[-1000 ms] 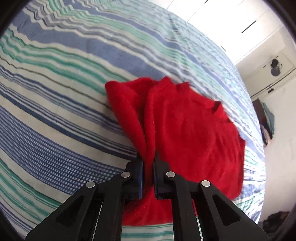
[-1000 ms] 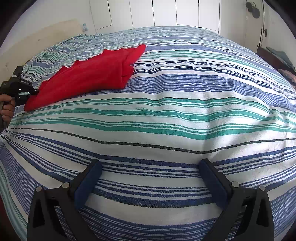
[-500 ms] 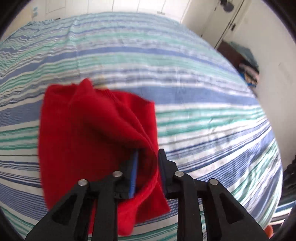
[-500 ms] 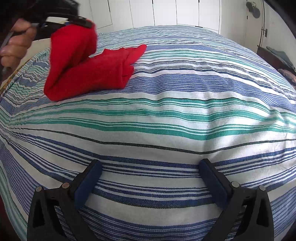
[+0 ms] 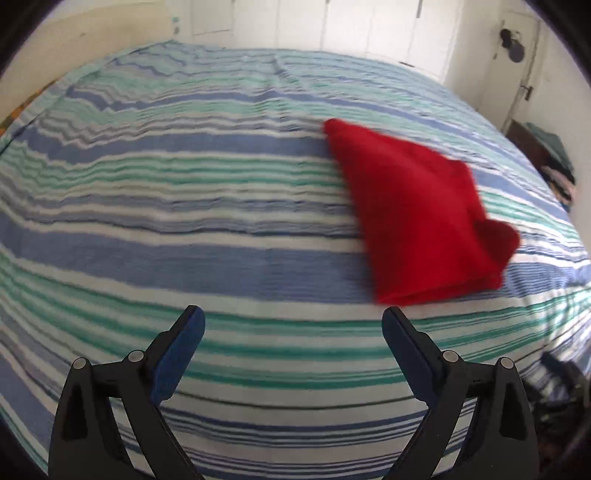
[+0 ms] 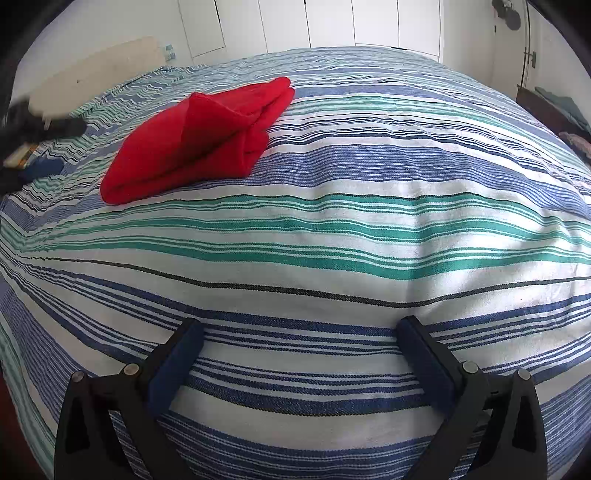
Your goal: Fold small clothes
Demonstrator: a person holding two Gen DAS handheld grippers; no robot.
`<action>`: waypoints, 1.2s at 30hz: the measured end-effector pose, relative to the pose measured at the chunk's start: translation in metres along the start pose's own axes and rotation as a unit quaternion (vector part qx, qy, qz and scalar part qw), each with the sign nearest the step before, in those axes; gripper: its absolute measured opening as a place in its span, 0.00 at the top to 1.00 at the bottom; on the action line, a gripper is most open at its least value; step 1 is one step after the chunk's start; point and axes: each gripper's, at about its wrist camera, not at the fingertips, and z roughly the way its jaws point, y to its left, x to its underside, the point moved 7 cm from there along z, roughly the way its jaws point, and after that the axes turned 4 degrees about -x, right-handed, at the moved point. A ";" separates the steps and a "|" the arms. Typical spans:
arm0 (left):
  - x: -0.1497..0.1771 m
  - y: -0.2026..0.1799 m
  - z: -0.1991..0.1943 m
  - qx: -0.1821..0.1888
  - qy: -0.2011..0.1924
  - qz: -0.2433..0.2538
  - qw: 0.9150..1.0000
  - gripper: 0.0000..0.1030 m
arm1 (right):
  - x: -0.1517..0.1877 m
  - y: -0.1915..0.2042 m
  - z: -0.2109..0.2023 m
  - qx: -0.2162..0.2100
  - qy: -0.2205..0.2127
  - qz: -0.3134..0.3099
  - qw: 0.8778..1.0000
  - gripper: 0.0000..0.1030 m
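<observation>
Your left gripper (image 5: 293, 317) has just been opening: its jaws now stand wide apart, nothing between them, only striped cloth showing in the gap. The blue-padded fingers (image 5: 183, 339) sit low in the left wrist view, above the bedspread (image 5: 184, 221), which is striped in blue, green and white. That view is smeared with motion blur.

Your right gripper (image 6: 299, 332) is likewise spread wide and holds nothing. Its fingertips hang over a band of dark blue stripes near the close edge of the bedspread (image 6: 369, 229); whether they touch the cloth you cannot tell.

The red garment (image 5: 417, 218) lies on the bed, free of both tools. In the left wrist view it sits ahead and to the right of the open jaws, its nearest folded edge just beyond the right finger. In the right wrist view the red garment (image 6: 195, 140) is well apart from your right gripper, up and to the left. It is doubled over into a thick bundle, with layers visible along the near edge and a loose flap standing up on top.

At the far left edge of the right wrist view a dark blurred shape (image 6: 40, 125) intrudes; too smeared to identify.

Beyond the bed: white cupboard doors (image 6: 332, 22) along the back wall, and a heap of clothes (image 5: 554, 162) at the right.
</observation>
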 end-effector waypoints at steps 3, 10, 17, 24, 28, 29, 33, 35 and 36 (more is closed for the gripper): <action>0.033 0.043 0.014 -0.006 0.016 -0.062 0.998 0.09 | -0.021 0.004 -0.022 -0.017 0.000 0.055 0.998 0.05; 0.055 0.046 0.011 0.012 -0.002 -0.079 0.997 0.07 | -0.114 0.055 -0.007 -0.119 -0.041 0.096 0.987 0.23; 0.062 0.046 0.009 0.036 -0.017 -0.076 0.996 0.05 | -0.143 0.035 0.030 -0.221 -0.016 0.255 0.941 0.94; 0.064 0.041 0.013 0.022 -0.016 -0.057 0.998 0.02 | -0.083 -0.006 0.072 -0.209 0.048 0.313 0.925 0.93; 0.064 0.040 0.015 0.020 -0.016 -0.054 0.998 0.01 | -0.098 0.004 0.055 -0.197 0.029 0.238 0.951 0.60; 0.063 0.039 0.017 0.017 -0.016 -0.051 0.998 0.01 | -0.105 0.005 0.047 -0.194 0.020 0.218 0.956 0.57; 0.065 0.039 0.017 0.013 -0.017 -0.049 0.999 0.01 | -0.157 -0.001 0.015 -0.174 -0.037 0.155 0.972 0.57; 0.064 0.040 0.018 0.013 -0.017 -0.049 0.999 0.01 | -0.182 -0.004 0.023 -0.178 -0.032 0.147 0.973 0.57; 0.064 0.039 0.018 0.013 -0.017 -0.049 0.999 0.01 | -0.194 -0.005 0.032 -0.179 -0.023 0.145 0.973 0.57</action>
